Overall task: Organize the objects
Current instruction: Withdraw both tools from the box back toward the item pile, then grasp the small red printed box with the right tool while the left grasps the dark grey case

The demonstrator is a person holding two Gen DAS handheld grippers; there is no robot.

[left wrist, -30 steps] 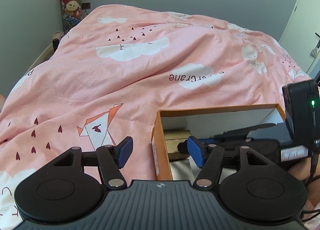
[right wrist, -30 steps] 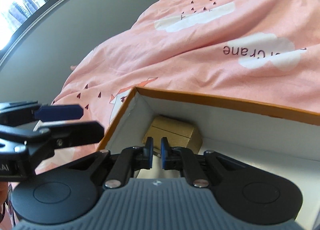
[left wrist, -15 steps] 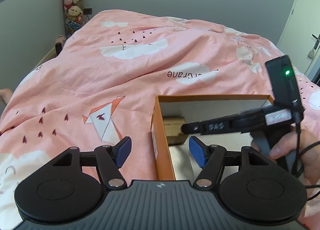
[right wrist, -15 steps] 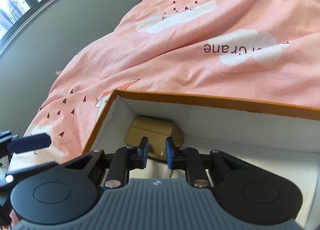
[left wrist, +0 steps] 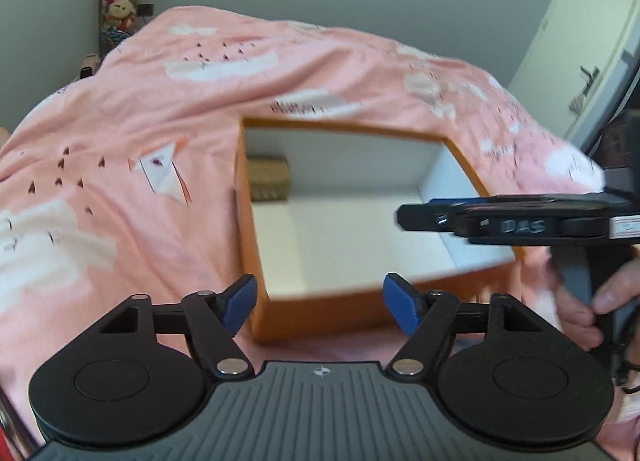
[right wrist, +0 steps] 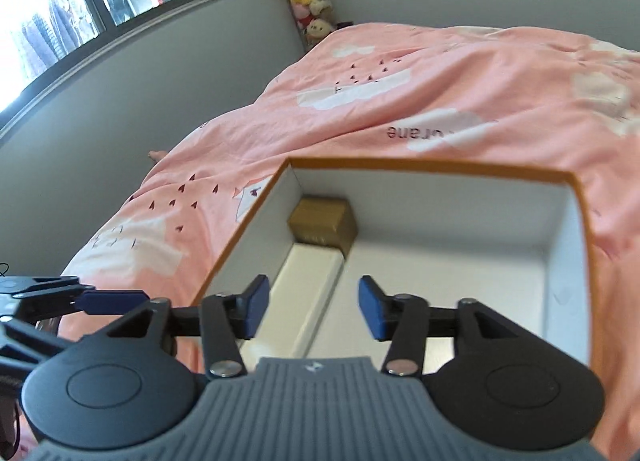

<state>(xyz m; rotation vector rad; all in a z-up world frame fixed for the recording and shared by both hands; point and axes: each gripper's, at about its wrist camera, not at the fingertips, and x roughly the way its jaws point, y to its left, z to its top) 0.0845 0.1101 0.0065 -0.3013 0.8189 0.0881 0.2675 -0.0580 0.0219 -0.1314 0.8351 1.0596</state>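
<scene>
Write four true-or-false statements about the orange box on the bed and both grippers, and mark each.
1. The small brown cardboard box sits in a far corner of the orange-walled, white-lined box. True.
2. The right gripper is clamped on the brown box. False: its jaws are open and hold nothing.
3. The left gripper is open. True.
4. The orange box rests on a wooden table. False: it lies on the pink cloud-print duvet.

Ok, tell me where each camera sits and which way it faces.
Left wrist: on the left tool, facing across the bed at the orange box; its own open blue fingers, the right tool and the right hand show.
Right wrist: on the right tool, looking down into the box at a brown carton; left tool at left edge.
Shared: box, carton, pink duvet.
</scene>
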